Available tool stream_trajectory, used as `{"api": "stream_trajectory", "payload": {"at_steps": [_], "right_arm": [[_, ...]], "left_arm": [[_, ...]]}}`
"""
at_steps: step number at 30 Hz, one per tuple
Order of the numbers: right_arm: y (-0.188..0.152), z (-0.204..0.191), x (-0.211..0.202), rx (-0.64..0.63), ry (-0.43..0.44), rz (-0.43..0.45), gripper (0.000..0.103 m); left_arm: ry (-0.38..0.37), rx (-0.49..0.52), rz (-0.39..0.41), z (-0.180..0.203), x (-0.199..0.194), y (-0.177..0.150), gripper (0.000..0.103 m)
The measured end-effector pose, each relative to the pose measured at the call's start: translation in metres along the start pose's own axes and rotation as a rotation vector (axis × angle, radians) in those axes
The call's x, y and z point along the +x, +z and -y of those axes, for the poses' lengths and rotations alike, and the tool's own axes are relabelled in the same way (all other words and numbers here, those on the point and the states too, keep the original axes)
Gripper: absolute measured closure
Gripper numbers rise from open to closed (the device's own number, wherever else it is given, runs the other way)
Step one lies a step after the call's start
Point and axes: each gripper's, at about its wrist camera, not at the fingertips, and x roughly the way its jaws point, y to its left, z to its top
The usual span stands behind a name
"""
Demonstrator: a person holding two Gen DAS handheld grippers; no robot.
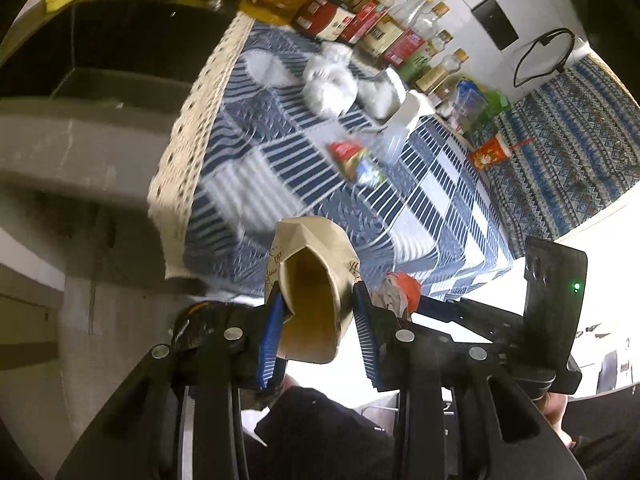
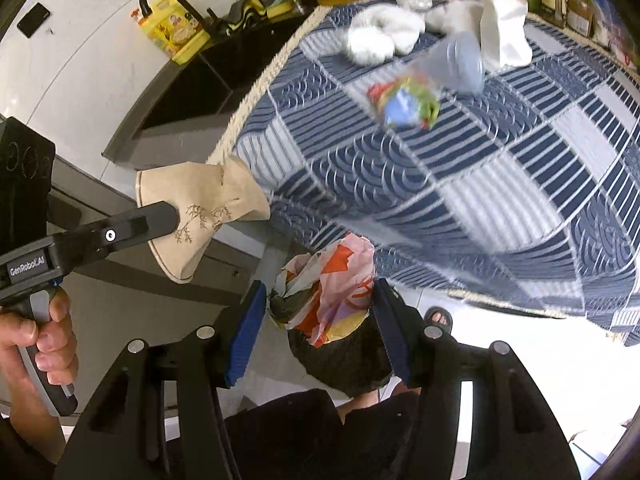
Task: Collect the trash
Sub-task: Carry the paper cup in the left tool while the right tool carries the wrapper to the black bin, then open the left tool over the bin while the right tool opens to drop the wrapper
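A blue-patterned desk [image 2: 500, 184] is carrying leftover litter while the left gripper [image 1: 316, 320] is clenching a squashed paper cup [image 1: 312, 280] and the right gripper [image 2: 320, 320] is grasping a crumpled wrapper [image 2: 332, 288], both off the desk's edge, probably for binning.

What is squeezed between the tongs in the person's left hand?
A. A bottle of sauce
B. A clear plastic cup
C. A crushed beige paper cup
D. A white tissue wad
C: the left tongs pinch a crushed beige paper cup between their blue pads, while the clear plastic cup, the white tissue wads and the bottles all sit on the blue patterned tablecloth.
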Motion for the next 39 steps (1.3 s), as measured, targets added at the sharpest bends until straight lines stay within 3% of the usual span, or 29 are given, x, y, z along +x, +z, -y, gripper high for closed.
{"api": "stream_trajectory", "payload": {"at_steps": [9, 23, 34, 36, 39], "right_arm": [[-0.027, 0.006, 0.043, 0.035, 0.010, -0.081, 0.047], [-0.069, 0.031, 0.112, 0.116, 0.031, -0.202, 0.047], [-0.097, 0.073, 0.179, 0.282, 0.041, -0.279, 0.046], [-0.100, 0.079, 0.186, 0.314, 0.051, -0.287, 0.043], [-0.099, 0.083, 0.184, 0.352, 0.078, -0.275, 0.027]], "left_arm": [[-0.002, -0.062, -0.082, -0.024, 0.024, -0.036, 0.071], [0.034, -0.188, -0.258, -0.084, 0.101, -0.084, 0.071], [0.073, -0.249, -0.333, -0.109, 0.144, -0.100, 0.070], [0.085, -0.259, -0.338, -0.112, 0.148, -0.101, 0.062], [0.094, -0.294, -0.355, -0.119, 0.153, -0.102, 0.059]]}}
